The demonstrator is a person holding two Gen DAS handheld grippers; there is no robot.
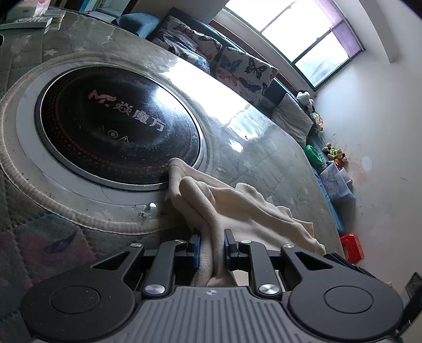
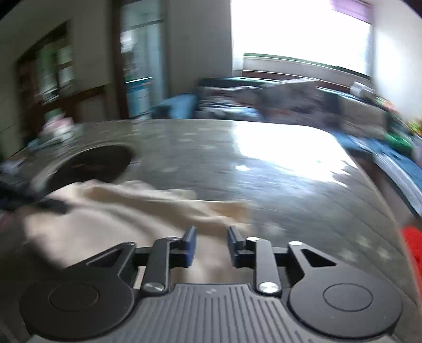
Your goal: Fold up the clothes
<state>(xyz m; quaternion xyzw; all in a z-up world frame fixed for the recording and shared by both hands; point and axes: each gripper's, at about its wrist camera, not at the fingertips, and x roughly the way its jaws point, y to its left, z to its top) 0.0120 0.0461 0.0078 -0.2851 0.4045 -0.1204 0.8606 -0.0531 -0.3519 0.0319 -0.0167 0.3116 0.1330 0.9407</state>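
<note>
A cream fleece garment (image 1: pixel 237 208) lies rumpled on the grey table, one corner reaching the rim of the round black cooktop (image 1: pixel 118 126). My left gripper (image 1: pixel 212 240) is shut on a bunched fold of the garment, which runs up between its blue pads. In the blurred right wrist view the same garment (image 2: pixel 110 211) spreads across the near left of the table. My right gripper (image 2: pixel 212 237) hovers over its near edge with the fingers apart and nothing pinched between them.
A glossy grey tabletop (image 2: pixel 263 168) with the inset cooktop (image 2: pixel 92 163) at left. Behind it a sofa with butterfly cushions (image 1: pixel 237 68) under a bright window. A red stool (image 1: pixel 352 248) stands past the table's right edge. Boxes and papers (image 1: pixel 34 15) sit at the far corner.
</note>
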